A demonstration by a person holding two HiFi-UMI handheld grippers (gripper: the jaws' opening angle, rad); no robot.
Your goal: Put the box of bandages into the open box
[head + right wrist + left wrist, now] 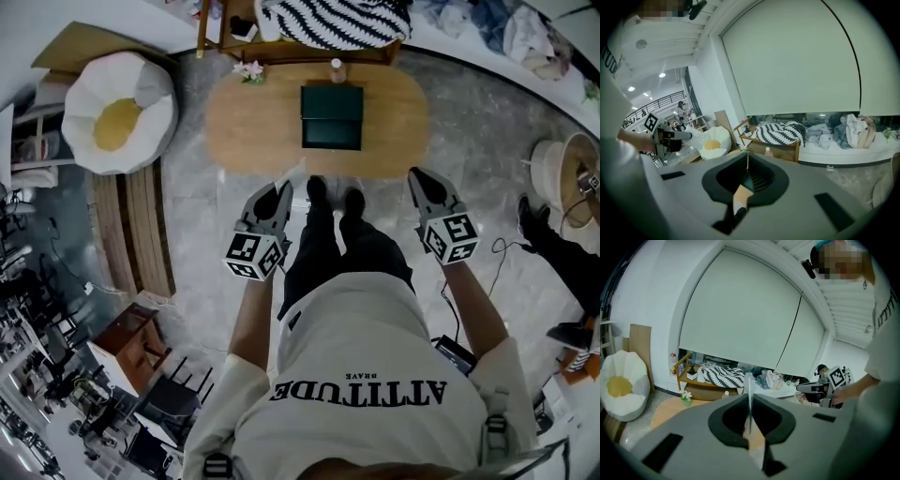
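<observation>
A dark green box [332, 116] lies on the oval wooden table [253, 122] straight ahead of me; I cannot tell whether it stands open. No box of bandages shows clearly in any view. My left gripper [284, 190] hangs in the air before the table's near edge, jaws shut and empty. My right gripper [418, 176] is level with it on the right, also shut with nothing held. In the left gripper view the jaws [749, 380] meet in a thin line. The right gripper view shows the same for its jaws [747, 157].
A small bottle [337, 69] and a flower pot [249, 71] stand at the table's far edge. Behind it is a wooden bench with a striped cushion [333, 23]. An egg-shaped beanbag [119, 112] sits at the left. Another person's legs [553, 234] are at the right.
</observation>
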